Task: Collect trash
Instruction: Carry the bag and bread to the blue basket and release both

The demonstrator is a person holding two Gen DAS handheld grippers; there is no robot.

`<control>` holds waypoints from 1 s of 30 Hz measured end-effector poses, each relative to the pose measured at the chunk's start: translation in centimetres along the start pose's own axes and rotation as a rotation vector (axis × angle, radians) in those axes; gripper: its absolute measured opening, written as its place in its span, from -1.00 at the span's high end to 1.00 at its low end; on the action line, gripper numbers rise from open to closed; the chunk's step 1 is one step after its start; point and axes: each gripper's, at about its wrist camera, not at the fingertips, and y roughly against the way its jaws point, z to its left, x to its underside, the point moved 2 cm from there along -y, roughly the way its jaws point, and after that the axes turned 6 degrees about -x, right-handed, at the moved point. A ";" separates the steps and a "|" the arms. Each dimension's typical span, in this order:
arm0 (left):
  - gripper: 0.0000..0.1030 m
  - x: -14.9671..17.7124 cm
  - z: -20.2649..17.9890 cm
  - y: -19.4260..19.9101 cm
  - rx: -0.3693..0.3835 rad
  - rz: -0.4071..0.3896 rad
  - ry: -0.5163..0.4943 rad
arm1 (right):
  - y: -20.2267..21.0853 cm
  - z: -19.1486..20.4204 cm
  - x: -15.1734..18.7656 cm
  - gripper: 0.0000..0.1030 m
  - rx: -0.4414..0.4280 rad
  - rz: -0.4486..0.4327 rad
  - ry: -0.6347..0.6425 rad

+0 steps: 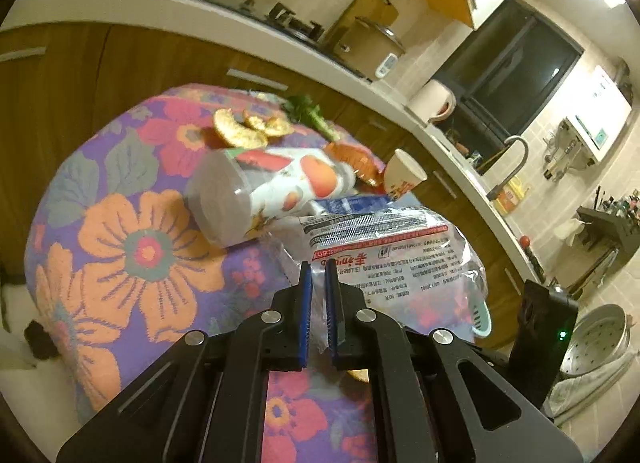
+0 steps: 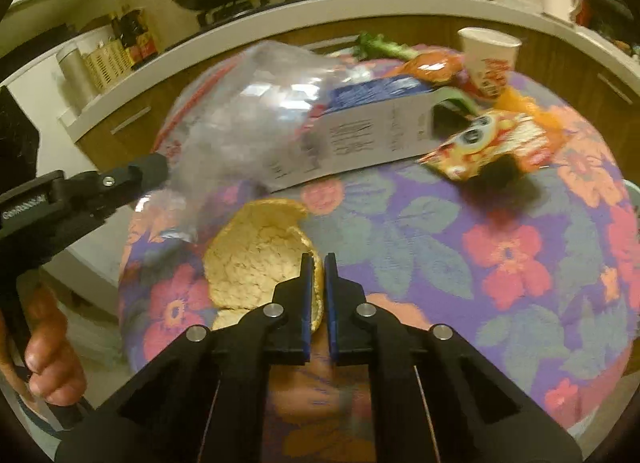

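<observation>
Left tool (image 1: pixel 319 263): jaws nearly together, pinching the near edge of a clear plastic bag (image 1: pixel 384 247) with red and black print. The bag lay ahead of the tool and spread away to its right over the flowered cloth (image 1: pixel 120 247) on the desk. In the right wrist view the same tool (image 2: pixel 160 167) entered from the left, gripping the bag (image 2: pixel 248 119), which looked bunched and raised off the cloth there; a hand (image 2: pixel 52 347) held its handle.

Right tool (image 2: pixel 319 259): jaws narrow, clamped on the near right rim of a pale peel (image 2: pixel 256 255). The rest of the peel lay on the cloth just ahead and to the left of the tool.

Other trash on the desk, none of it touched by a tool:
- jar (image 1: pixel 260 191), on its side, beyond the left tool
- peel pieces (image 1: pixel 248 127), far side
- greens (image 1: pixel 308 111), far edge
- paper cup (image 2: pixel 490 59), far right of the right tool
- carton (image 2: pixel 372 131), partly under the bag
- snack wrapper (image 2: pixel 484 143), just right of the carton
</observation>
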 end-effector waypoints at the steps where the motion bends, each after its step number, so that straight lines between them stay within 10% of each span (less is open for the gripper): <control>1: 0.91 0.0 -0.4 0.0 0.000 -0.003 -0.005 | 0.4 -0.5 0.0 0.93 0.002 -0.011 -0.009; 21: 0.92 -1.2 -21.1 -8.1 0.139 0.071 -0.308 | 15.4 -20.4 0.6 0.93 0.303 -0.343 -0.315; 30: 0.92 1.7 -32.8 -16.0 0.162 0.188 -0.530 | 17.3 -31.8 4.3 0.93 0.482 -0.347 -0.531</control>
